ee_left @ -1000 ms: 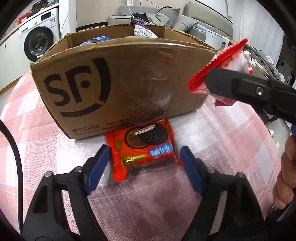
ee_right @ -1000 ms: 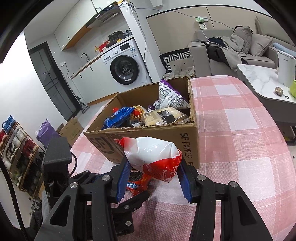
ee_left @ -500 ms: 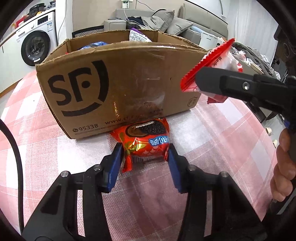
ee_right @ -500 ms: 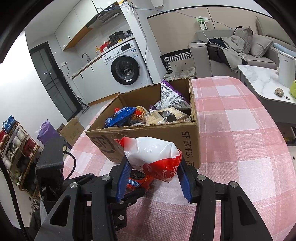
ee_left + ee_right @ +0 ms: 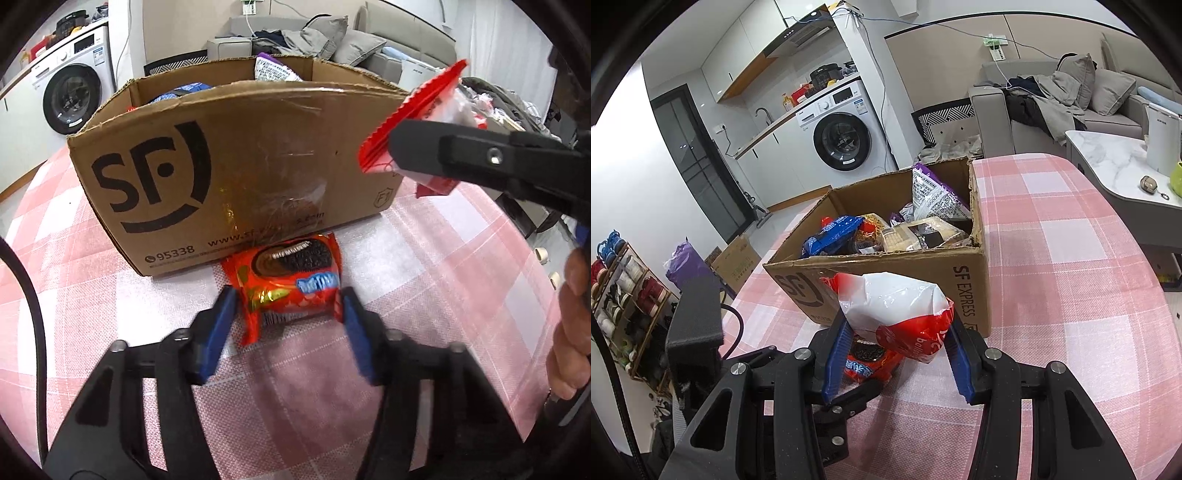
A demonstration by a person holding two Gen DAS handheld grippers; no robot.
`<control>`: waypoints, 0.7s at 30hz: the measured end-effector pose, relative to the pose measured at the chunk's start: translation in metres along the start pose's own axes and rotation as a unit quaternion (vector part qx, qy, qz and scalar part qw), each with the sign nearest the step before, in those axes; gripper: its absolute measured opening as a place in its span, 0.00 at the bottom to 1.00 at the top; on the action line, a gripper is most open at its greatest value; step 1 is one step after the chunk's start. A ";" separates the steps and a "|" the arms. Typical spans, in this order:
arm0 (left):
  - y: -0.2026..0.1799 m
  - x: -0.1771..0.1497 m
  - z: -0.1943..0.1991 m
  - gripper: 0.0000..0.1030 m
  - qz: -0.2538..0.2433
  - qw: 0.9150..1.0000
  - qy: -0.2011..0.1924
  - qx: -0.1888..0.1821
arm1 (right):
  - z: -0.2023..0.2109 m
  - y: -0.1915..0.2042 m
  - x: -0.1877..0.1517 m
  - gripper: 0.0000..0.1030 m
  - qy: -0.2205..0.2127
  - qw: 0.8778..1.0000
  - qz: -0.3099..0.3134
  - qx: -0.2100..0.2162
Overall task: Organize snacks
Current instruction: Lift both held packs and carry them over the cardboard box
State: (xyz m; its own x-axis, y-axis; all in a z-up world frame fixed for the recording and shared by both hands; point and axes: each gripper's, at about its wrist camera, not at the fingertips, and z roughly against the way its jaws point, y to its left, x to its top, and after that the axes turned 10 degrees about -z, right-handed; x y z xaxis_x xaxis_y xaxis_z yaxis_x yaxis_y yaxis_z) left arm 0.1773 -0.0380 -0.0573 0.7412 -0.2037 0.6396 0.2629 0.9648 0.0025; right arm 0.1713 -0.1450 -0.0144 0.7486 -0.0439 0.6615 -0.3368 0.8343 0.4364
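Observation:
My left gripper is shut on a red Oreo cookie pack lying on the pink checked tablecloth against the front of an open SF cardboard box. My right gripper is shut on a white and red snack bag and holds it in the air in front of the box. That bag and the right gripper's finger show at the upper right of the left wrist view. The Oreo pack shows below the bag in the right wrist view.
The box holds several snacks, among them a blue pack and a purple and white bag. The table edge curves at the right. A washing machine, a sofa and a shoe rack stand beyond the table.
My left gripper closed from wide open onto the Oreo pack, squeezing it narrower. My right gripper, still holding the bag, rose slightly relative to the box.

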 end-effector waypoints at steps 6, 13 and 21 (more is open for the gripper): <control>-0.003 0.006 -0.008 0.64 0.001 1.000 0.004 0.005 | 0.000 -0.001 0.000 0.47 0.001 1.000 -0.001 -0.001; 0.000 0.003 -0.001 0.49 -0.010 1.000 -0.010 -0.005 | 0.003 -0.001 0.001 0.47 -0.002 1.000 -0.001 -0.001; -0.007 0.000 0.028 0.48 -0.033 0.999 -0.042 -0.006 | 0.009 -0.001 0.003 0.47 -0.009 1.000 0.000 0.001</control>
State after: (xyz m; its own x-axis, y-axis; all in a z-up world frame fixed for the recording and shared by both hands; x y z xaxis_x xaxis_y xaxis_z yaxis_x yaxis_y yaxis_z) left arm 0.1580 -0.0404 -0.0357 0.6680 -0.2510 0.7006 0.3164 0.9479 0.0380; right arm 0.1688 -0.1507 -0.0067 0.7376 -0.0536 0.6731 -0.3388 0.8329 0.4375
